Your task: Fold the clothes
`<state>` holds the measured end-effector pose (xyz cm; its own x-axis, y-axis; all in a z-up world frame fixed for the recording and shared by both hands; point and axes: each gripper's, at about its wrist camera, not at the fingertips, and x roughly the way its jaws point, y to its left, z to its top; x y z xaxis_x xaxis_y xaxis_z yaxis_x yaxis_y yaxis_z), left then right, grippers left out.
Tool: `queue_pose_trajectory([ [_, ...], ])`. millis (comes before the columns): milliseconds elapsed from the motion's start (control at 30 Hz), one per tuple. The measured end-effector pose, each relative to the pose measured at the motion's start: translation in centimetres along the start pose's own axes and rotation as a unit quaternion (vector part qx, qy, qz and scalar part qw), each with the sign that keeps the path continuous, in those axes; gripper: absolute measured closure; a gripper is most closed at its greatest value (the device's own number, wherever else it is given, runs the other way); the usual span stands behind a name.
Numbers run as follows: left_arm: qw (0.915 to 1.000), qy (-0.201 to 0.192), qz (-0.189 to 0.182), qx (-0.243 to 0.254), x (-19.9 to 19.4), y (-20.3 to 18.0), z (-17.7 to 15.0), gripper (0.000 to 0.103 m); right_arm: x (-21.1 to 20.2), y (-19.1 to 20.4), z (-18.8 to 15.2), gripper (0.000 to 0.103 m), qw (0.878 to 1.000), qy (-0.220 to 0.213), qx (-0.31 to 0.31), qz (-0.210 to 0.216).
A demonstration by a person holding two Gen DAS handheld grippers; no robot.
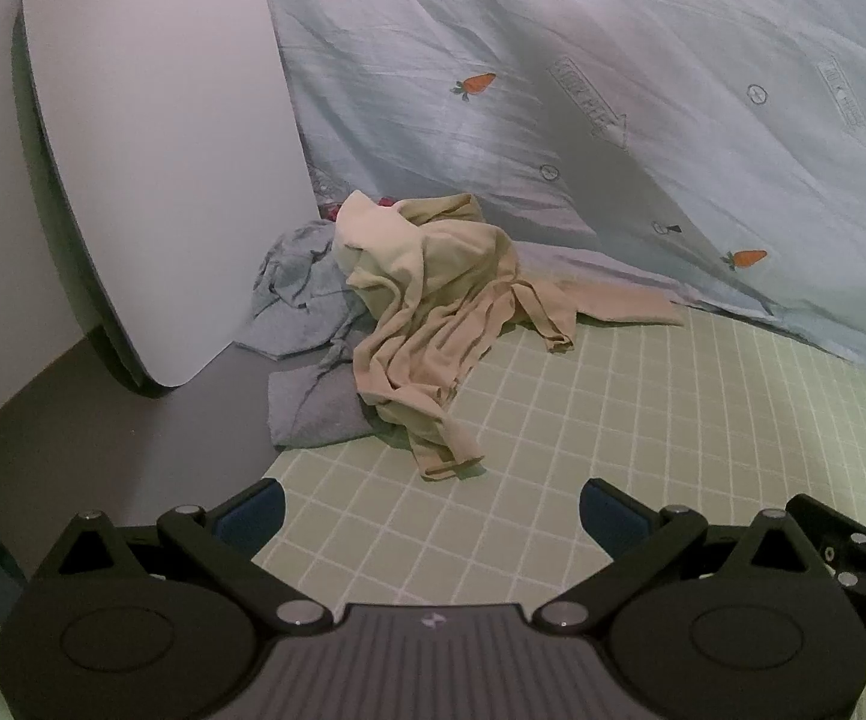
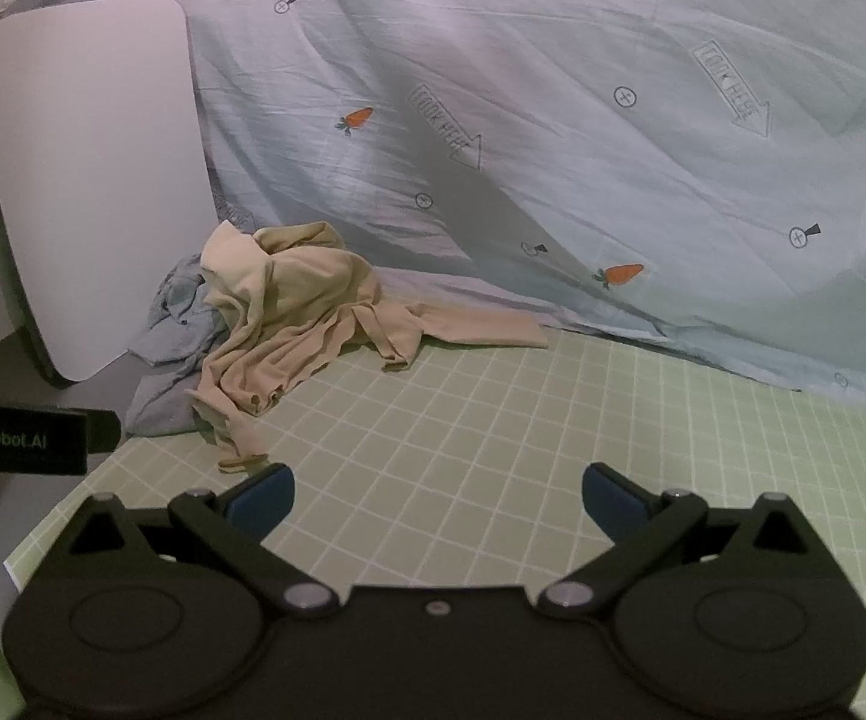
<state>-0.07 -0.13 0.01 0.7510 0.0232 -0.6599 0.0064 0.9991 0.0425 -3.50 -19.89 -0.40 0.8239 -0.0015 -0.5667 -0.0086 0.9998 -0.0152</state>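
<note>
A crumpled beige garment [image 1: 439, 306] lies in a heap at the far left of the green checked sheet [image 1: 643, 450], one sleeve stretched out to the right. It partly covers a grey garment [image 1: 306, 324] beside it. In the right wrist view the beige garment [image 2: 288, 324] and the grey garment [image 2: 174, 324] sit at left centre. My left gripper [image 1: 433, 516] hovers open in front of the heap, nothing between its blue pads. My right gripper [image 2: 437, 501] is open too, to the right of the heap and apart from it.
A white rounded board [image 1: 156, 168] leans upright at the left, close behind the clothes. A pale blue quilt [image 1: 613, 120] with carrot prints rises along the back. The left gripper's body [image 2: 18, 438] shows at the left edge of the right wrist view.
</note>
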Motion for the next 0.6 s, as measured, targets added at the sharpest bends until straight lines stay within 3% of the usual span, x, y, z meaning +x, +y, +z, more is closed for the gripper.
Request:
queue_pose_trajectory([
  [600,0.9999,-0.006,0.007,0.013,-0.2,-0.55,-0.07,0.0,0.31,-0.35,-0.49,0.0,1.0,-0.005,0.011,-0.009],
])
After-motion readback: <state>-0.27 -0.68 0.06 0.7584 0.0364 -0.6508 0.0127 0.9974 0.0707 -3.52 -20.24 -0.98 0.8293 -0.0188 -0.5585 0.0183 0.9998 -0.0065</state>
